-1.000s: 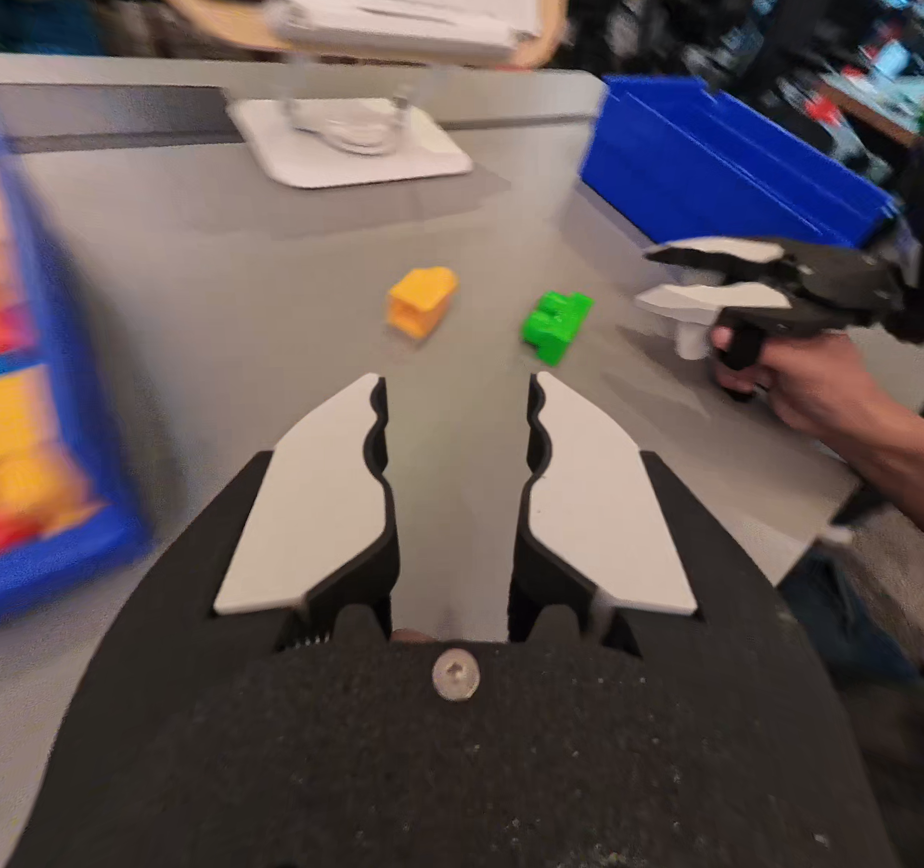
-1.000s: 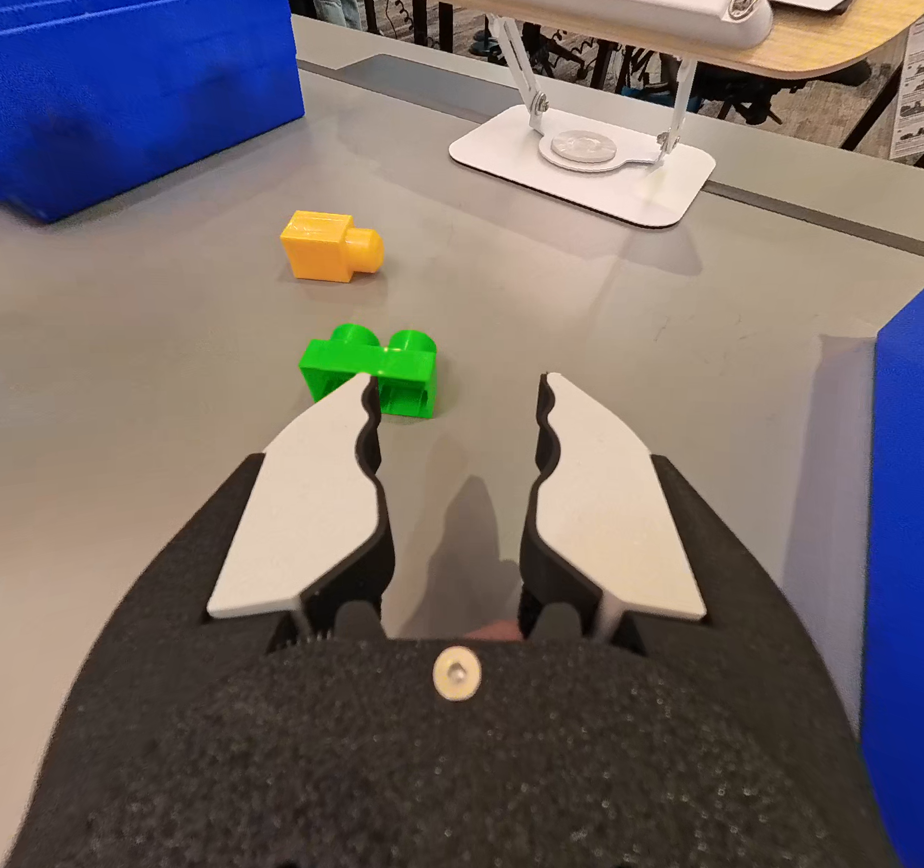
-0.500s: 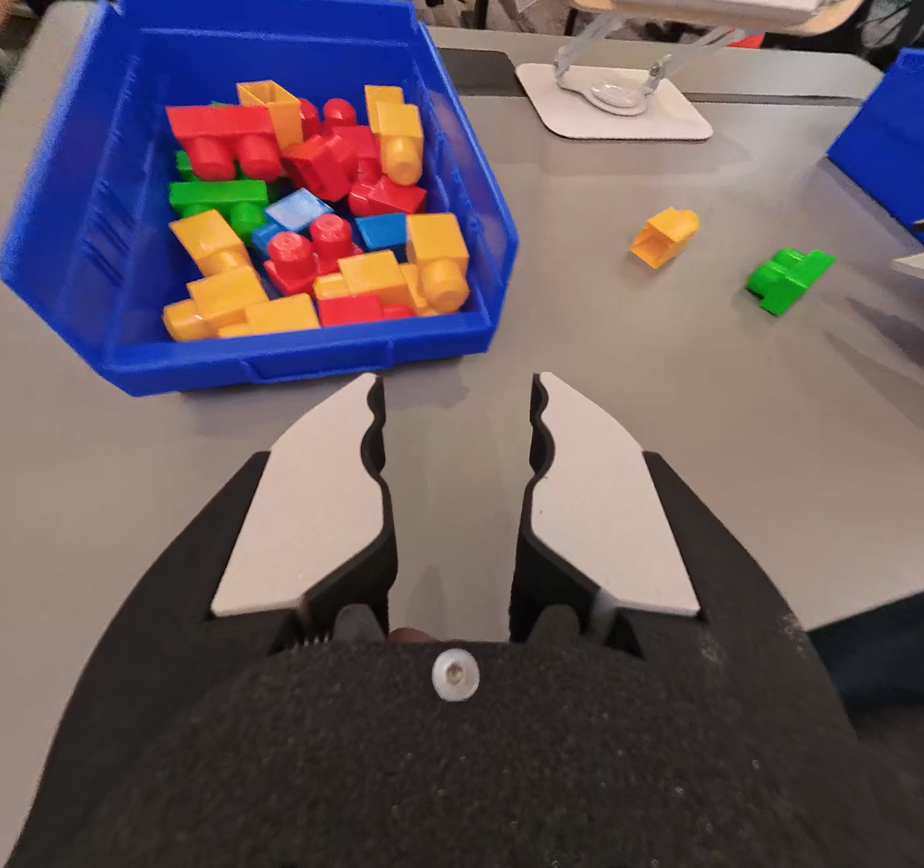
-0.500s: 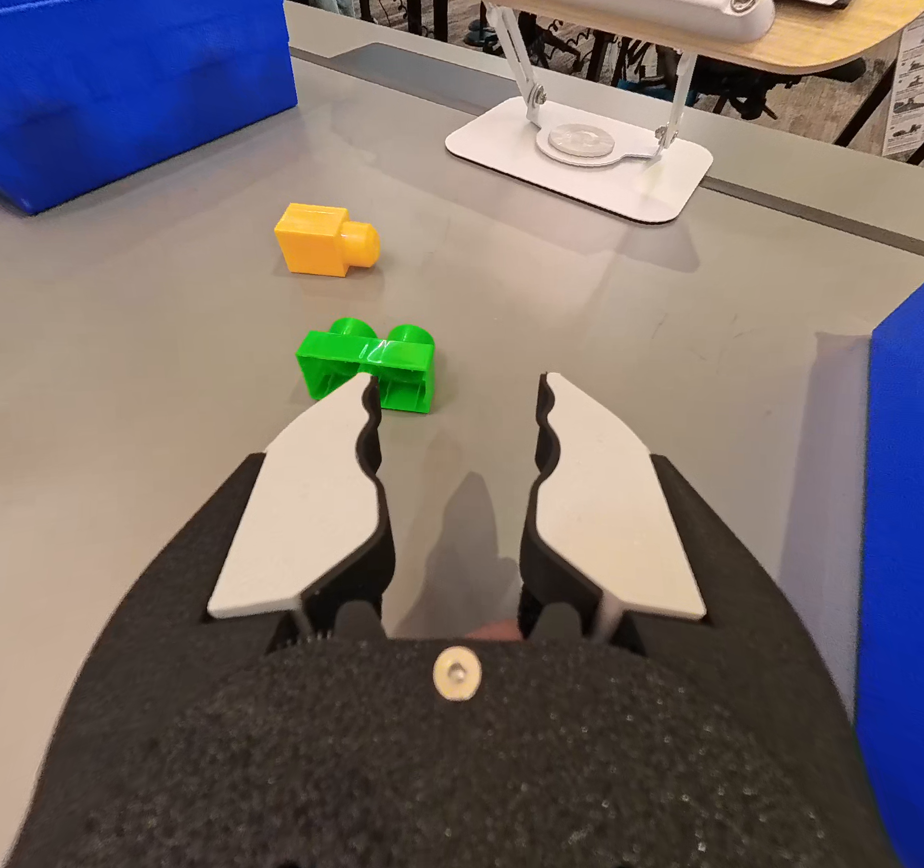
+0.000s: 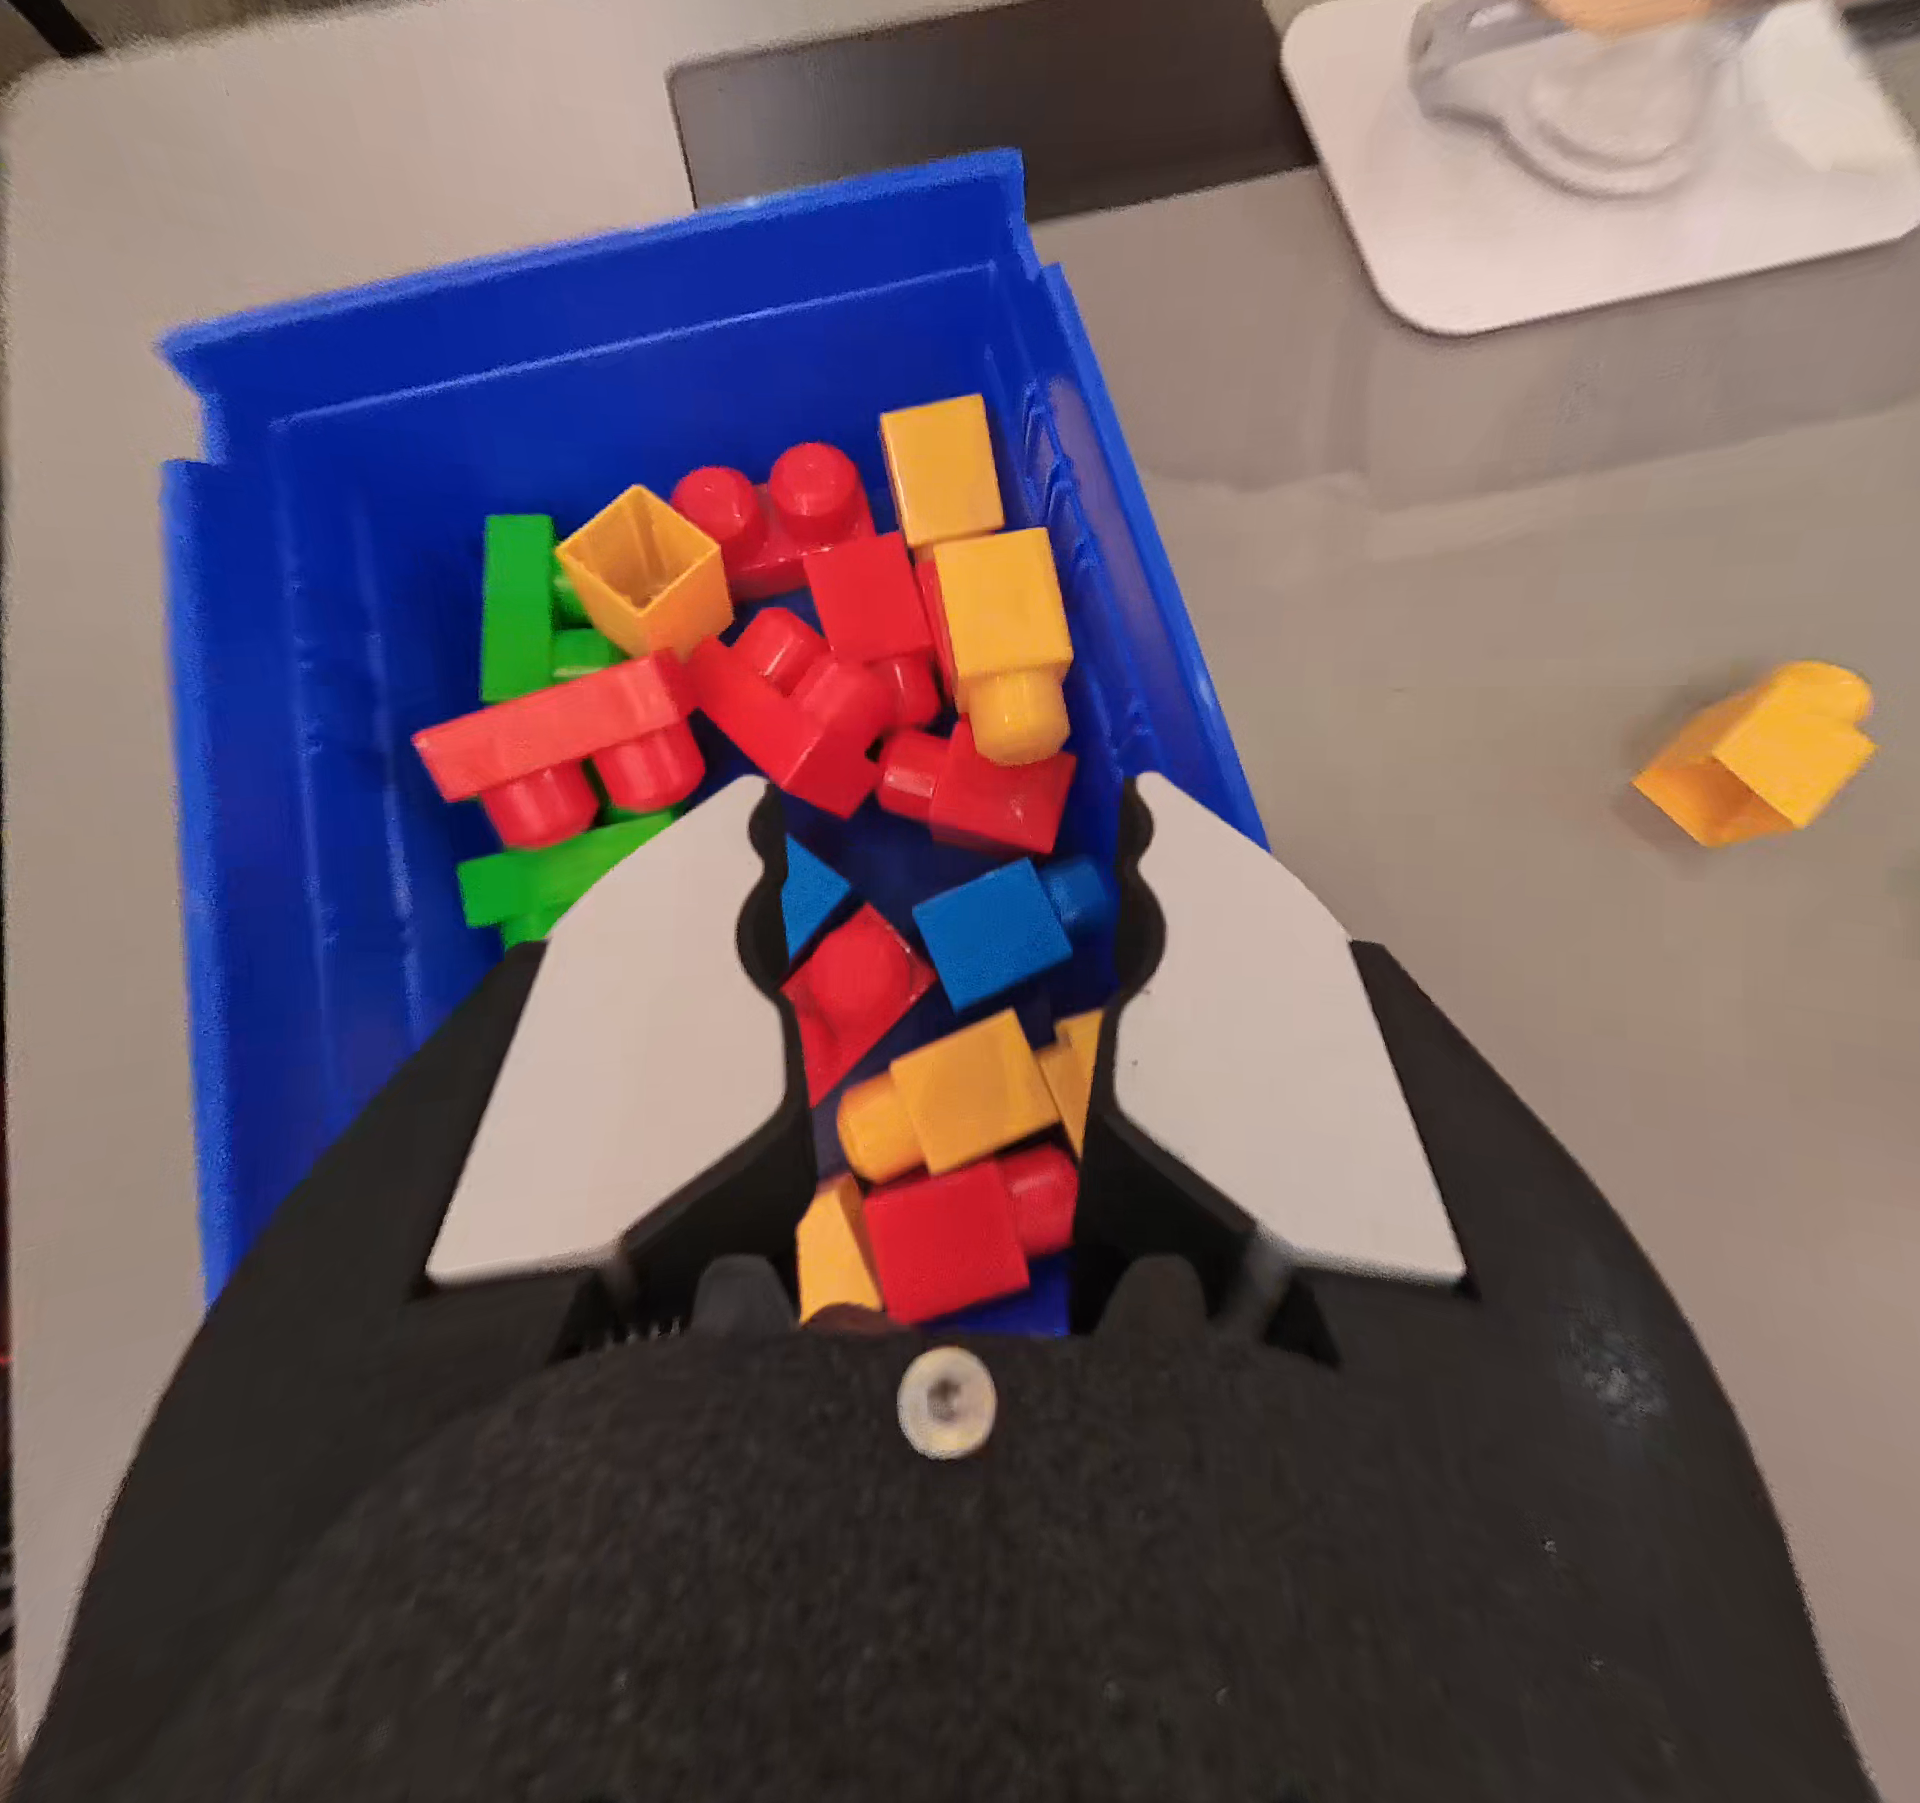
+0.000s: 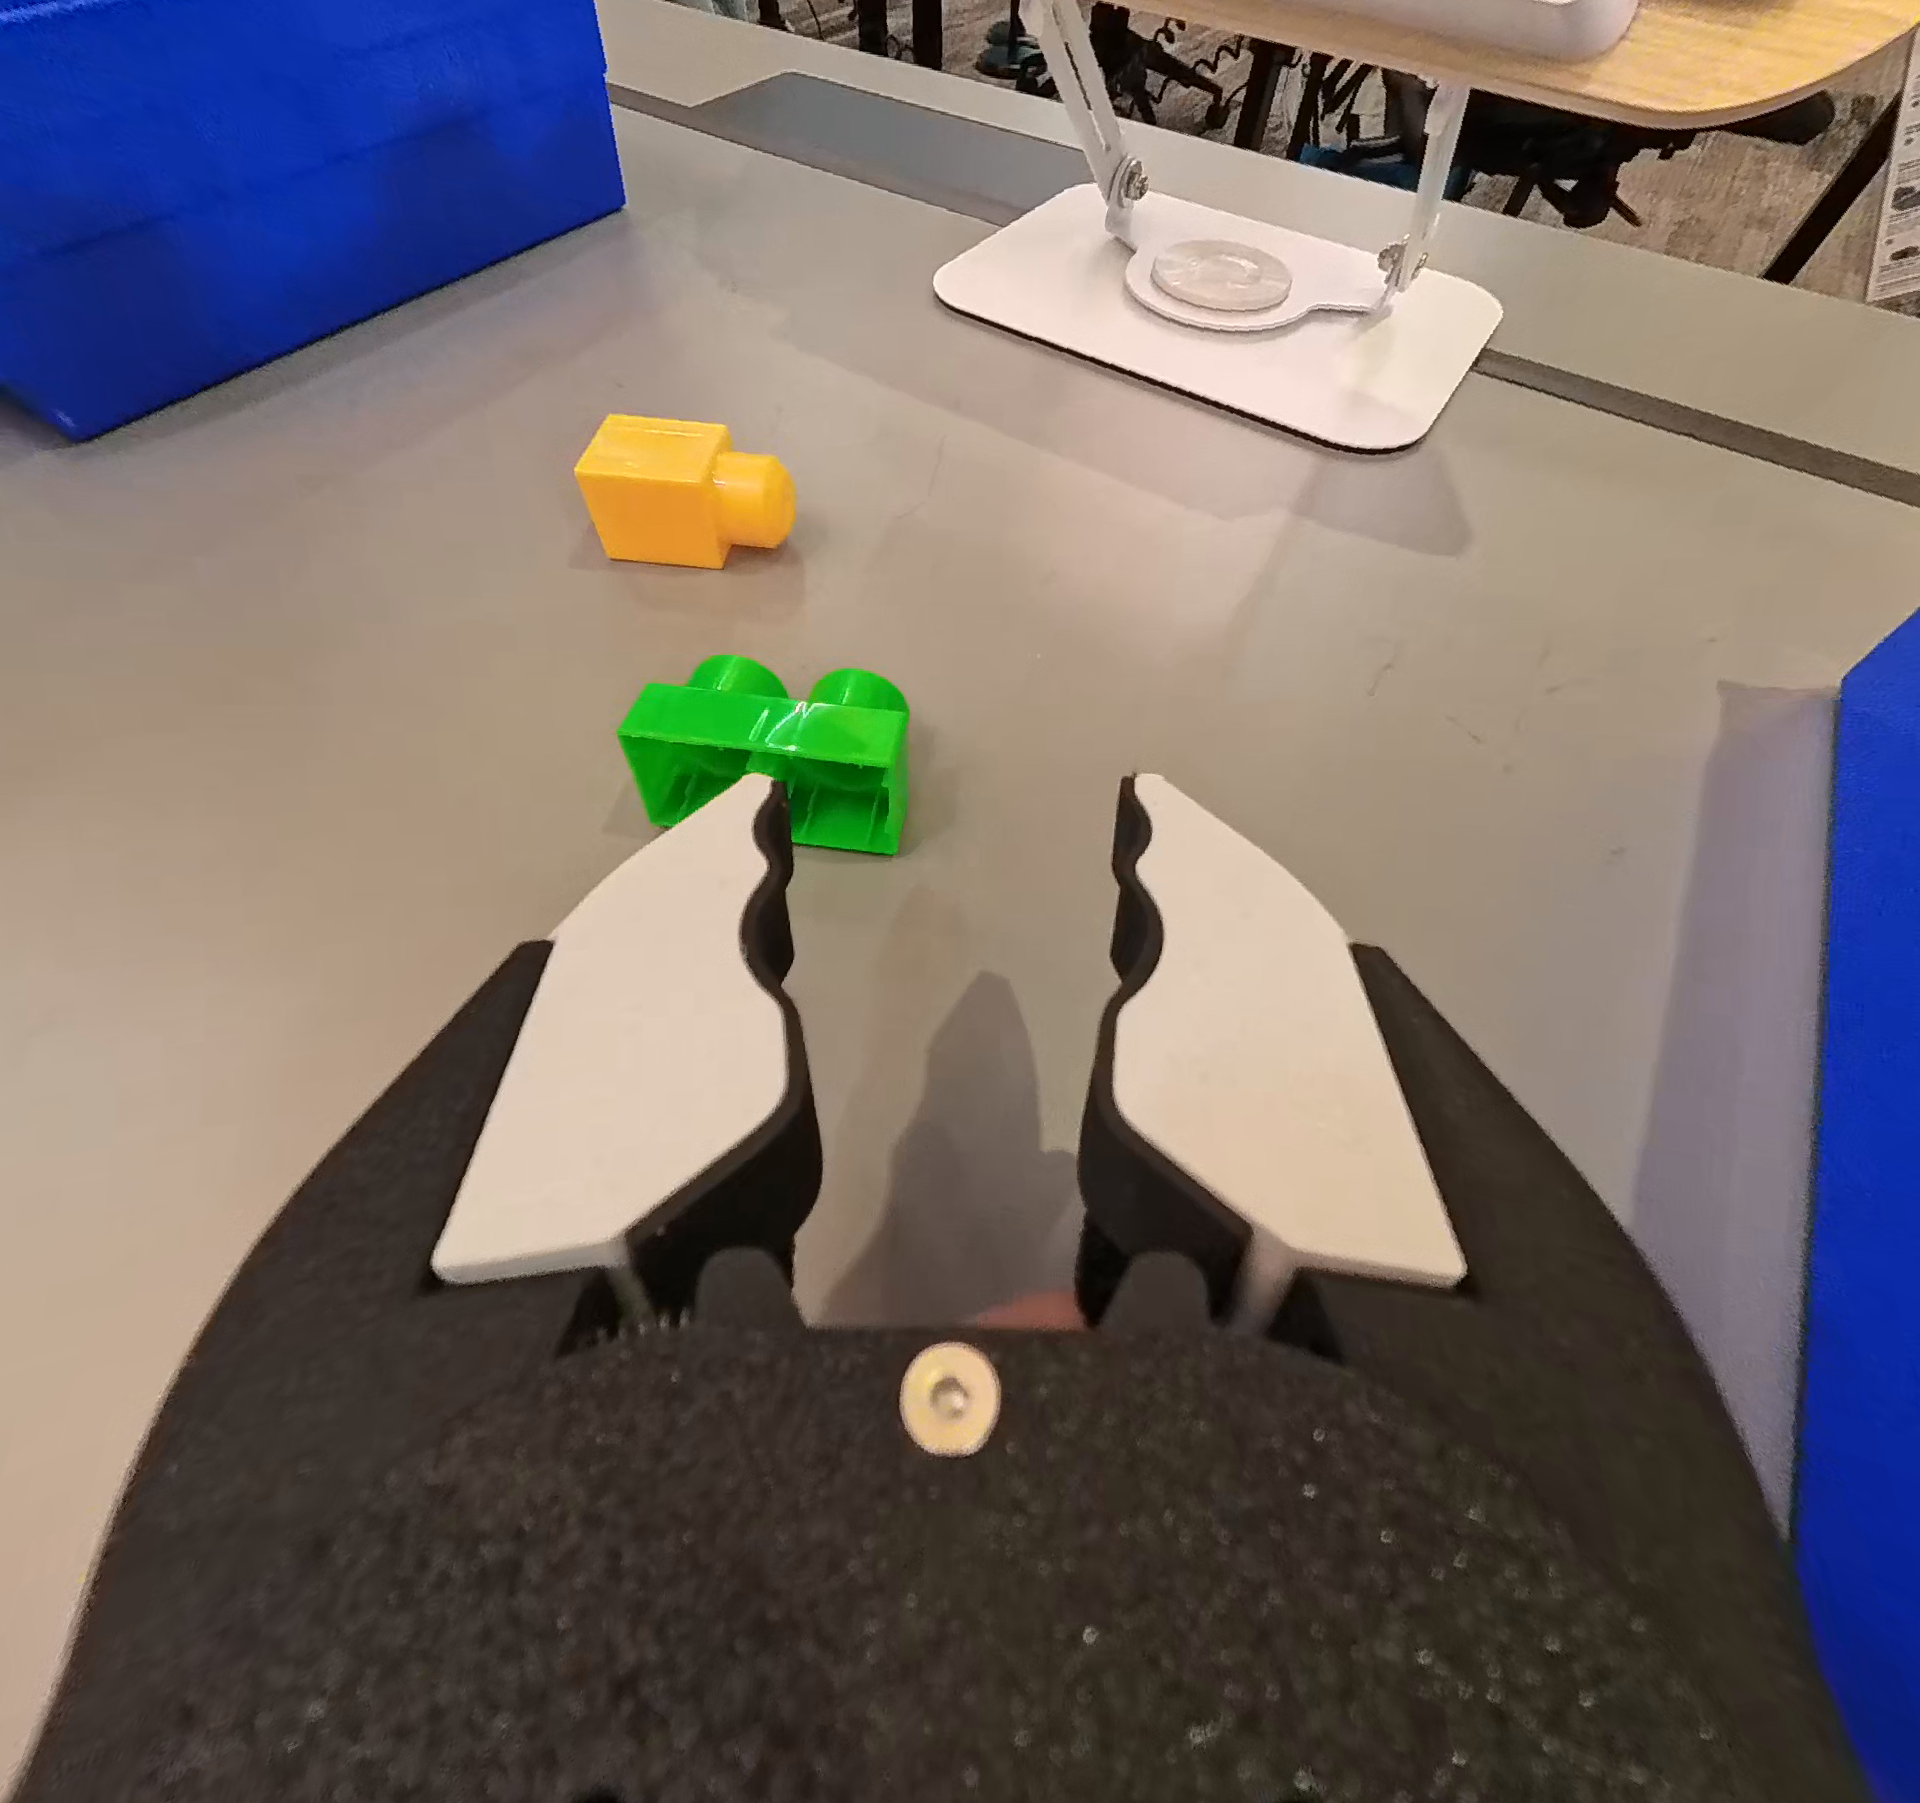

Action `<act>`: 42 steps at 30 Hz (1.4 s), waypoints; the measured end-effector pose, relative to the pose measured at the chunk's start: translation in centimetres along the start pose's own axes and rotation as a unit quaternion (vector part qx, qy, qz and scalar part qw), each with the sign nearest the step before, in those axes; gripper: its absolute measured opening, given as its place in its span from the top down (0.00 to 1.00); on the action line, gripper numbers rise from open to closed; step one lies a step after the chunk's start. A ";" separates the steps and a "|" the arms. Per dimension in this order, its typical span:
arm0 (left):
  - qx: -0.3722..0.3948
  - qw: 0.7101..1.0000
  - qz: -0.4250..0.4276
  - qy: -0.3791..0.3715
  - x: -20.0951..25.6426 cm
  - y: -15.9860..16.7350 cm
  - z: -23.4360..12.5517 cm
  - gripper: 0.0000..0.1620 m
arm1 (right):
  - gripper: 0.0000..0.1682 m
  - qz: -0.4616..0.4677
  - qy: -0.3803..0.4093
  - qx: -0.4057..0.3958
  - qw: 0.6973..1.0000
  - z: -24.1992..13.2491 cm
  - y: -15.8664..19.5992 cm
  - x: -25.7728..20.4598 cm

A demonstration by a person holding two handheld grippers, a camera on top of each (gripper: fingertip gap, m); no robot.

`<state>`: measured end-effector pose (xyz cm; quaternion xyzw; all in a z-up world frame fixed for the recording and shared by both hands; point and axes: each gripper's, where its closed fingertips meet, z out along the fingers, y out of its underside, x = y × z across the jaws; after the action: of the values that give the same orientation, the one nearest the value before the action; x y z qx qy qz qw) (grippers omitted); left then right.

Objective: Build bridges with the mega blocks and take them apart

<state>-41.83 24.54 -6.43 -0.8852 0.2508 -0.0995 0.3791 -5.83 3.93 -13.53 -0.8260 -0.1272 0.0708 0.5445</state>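
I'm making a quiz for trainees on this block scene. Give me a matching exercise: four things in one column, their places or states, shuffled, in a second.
Things
1. left gripper
2. right gripper
3. green block
4. yellow block

Places or states
A. lies on its side on the table, beyond the two-stud block
B. open, above the blue bin of blocks
C. lies on the table with its hollow underside facing the camera
D. open, low over bare table

Pairs: 1-B, 2-D, 3-C, 4-A

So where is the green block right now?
In the right wrist view, the green two-stud block lies on its side on the grey table, just ahead of the right gripper, slightly left, with the yellow block beyond it.
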 end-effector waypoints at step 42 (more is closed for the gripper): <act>0.287 0.953 -0.050 0.085 3.1 7.7 -14.2 0.60 | 0.65 0.008 -0.011 -0.006 1.000 0.2 0.1 0.0</act>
<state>-47.26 9.61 -2.17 -0.7388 0.1986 -0.2611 0.5887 -5.90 4.02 -13.70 -0.8293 -0.1266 0.0833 0.5378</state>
